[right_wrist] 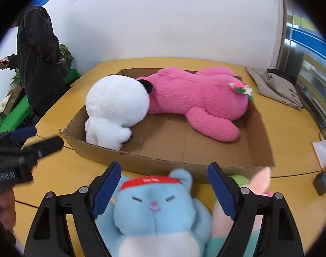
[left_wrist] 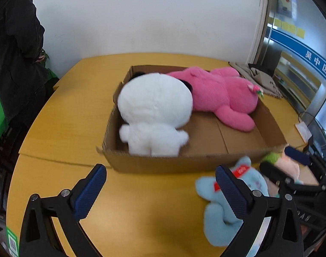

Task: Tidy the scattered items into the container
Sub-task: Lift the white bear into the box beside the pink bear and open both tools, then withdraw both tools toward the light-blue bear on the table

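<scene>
A shallow cardboard box [left_wrist: 205,162] [right_wrist: 154,160] stands on the yellow table. In it lie a white plush [left_wrist: 154,115] [right_wrist: 116,111] at the left and a pink plush [left_wrist: 223,96] [right_wrist: 201,102] at the back right. A light blue plush with a red headband [right_wrist: 154,209] [left_wrist: 255,184] lies on the table in front of the box. My right gripper [right_wrist: 165,190] is open, its fingers on either side of the blue plush's head. My left gripper [left_wrist: 160,188] is open and empty over bare table left of the blue plush. A pale pink and green plush [right_wrist: 261,182] [left_wrist: 289,165] lies beside the blue one.
A grey cloth bag [left_wrist: 257,77] [right_wrist: 276,87] lies at the table's far right. Cables and small devices [right_wrist: 323,150] sit at the right edge. A person in a dark jacket [right_wrist: 36,51] stands beyond the table's left side. A white wall is behind the table.
</scene>
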### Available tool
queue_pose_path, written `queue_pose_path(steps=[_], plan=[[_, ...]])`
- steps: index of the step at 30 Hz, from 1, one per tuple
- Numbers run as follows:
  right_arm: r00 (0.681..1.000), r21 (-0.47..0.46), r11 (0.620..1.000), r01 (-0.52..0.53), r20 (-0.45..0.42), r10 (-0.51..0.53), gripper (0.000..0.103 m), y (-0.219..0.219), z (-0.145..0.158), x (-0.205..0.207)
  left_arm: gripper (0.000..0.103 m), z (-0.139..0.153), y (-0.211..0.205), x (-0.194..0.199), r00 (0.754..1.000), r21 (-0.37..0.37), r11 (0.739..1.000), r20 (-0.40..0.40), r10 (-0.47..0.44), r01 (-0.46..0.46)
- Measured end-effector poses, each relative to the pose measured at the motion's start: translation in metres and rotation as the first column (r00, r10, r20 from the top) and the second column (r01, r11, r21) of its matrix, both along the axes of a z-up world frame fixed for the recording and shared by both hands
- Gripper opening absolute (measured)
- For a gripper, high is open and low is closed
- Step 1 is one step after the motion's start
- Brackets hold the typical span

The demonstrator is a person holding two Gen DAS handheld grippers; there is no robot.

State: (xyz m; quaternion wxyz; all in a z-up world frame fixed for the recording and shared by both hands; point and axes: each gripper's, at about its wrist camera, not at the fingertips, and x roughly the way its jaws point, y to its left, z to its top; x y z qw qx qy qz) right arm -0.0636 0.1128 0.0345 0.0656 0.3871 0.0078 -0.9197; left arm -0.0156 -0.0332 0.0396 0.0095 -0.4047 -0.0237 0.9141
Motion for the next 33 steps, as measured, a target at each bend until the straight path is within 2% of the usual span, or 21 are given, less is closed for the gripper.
queue_pose_path(steps=[2,5,10,33], plan=[[1.000,0.007,1.000,0.001,-0.006,-0.001,0.083,0.008,0.003,0.009,0.103,0.000,0.013,0.014,1.000,-0.014,1.000,0.001,-0.008,0.008],[1.000,0.019,1.000,-0.001,-0.010,0.002,0.083,0.013,0.000,0.015,0.103,0.003,0.027,0.029,1.000,0.002,1.000,-0.006,-0.018,0.018],[1.000,0.015,1.000,0.000,-0.019,0.000,0.083,0.018,0.003,0.028,0.103,0.003,0.037,0.038,1.000,0.008,1.000,0.010,-0.021,0.021],[1.000,0.051,0.999,0.006,0.006,-0.007,0.083,0.015,-0.005,0.029,0.103,-0.005,0.031,0.046,0.999,0.048,0.999,0.035,-0.023,0.022]])
